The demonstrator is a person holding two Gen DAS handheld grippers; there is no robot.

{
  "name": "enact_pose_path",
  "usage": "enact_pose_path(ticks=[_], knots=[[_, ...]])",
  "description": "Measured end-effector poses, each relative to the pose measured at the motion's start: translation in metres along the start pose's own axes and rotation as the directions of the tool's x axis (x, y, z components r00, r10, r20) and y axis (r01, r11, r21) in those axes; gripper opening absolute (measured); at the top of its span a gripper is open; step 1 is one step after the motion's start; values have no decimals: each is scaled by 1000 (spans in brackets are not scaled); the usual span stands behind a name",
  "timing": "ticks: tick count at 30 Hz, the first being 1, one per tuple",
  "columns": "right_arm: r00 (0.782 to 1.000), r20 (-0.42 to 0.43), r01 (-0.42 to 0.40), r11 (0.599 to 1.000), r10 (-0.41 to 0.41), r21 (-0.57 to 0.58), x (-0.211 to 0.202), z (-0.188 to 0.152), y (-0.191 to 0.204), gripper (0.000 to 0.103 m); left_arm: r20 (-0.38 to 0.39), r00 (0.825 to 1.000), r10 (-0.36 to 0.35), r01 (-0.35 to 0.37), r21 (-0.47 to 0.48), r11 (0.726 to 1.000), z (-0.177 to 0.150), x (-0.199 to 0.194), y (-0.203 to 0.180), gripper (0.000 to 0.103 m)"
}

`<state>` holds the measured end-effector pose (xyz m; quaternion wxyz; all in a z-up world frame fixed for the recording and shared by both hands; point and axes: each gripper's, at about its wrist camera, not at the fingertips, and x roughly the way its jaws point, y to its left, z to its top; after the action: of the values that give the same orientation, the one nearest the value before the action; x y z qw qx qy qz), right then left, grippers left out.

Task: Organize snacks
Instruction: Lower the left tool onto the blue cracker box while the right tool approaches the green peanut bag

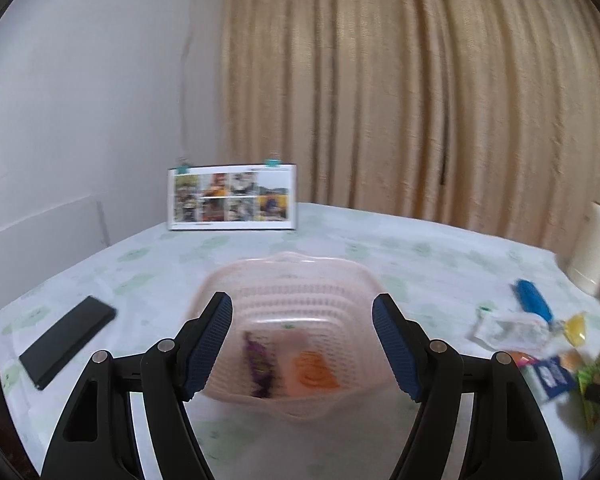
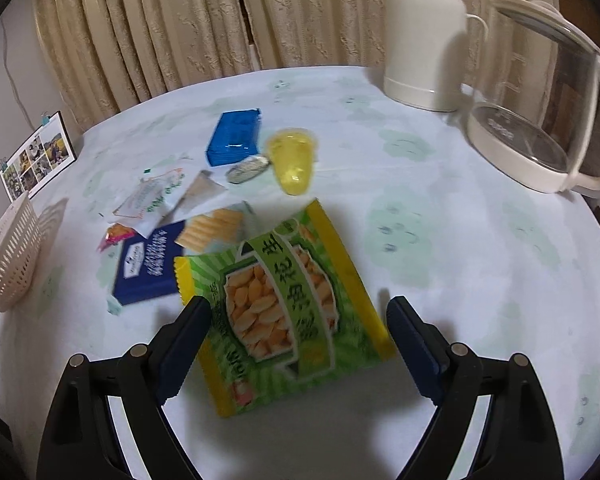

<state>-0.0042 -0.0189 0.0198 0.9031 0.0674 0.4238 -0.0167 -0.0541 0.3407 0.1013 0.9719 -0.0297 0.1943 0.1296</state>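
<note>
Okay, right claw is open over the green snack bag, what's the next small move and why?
Probably lower the right claw a little and close on the green snack bag. The bag lies flat on the table between the open fingers, ungrasped, while the basket to the left already holds two snacks.

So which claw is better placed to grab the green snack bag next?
Right. The right claw is open with the green bag between its fingers; the left claw hangs open over the basket.

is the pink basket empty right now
No, the pink basket already holds a purple snack packet and an orange snack packet on its floor.
</note>
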Motion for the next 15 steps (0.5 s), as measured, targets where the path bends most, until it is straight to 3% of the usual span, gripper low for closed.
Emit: enact_pose_path(ticks=[4,7,9,12,15], knots=[[1000,-16,-25,999,25,40,-7,-6,-19,88,-27,994,-110,112,89,990,0,-4,-34,79],[998,-23,-57,996,59,73,-11,-10,-28,88,-92,975,-200,212,147,966,-5,-1,-60,80],[995,-29,-90,991,93,96,-15,-11,-32,88,-148,952,-268,290,161,943,-7,3,-76,80],[985,-38,-160,978,167,131,-16,-11,-35,88,-259,886,-384,428,142,893,-11,17,-99,80],[980,-37,-191,972,198,139,-16,-11,-34,88,-334,833,-442,505,130,853,-13,29,-119,80]])
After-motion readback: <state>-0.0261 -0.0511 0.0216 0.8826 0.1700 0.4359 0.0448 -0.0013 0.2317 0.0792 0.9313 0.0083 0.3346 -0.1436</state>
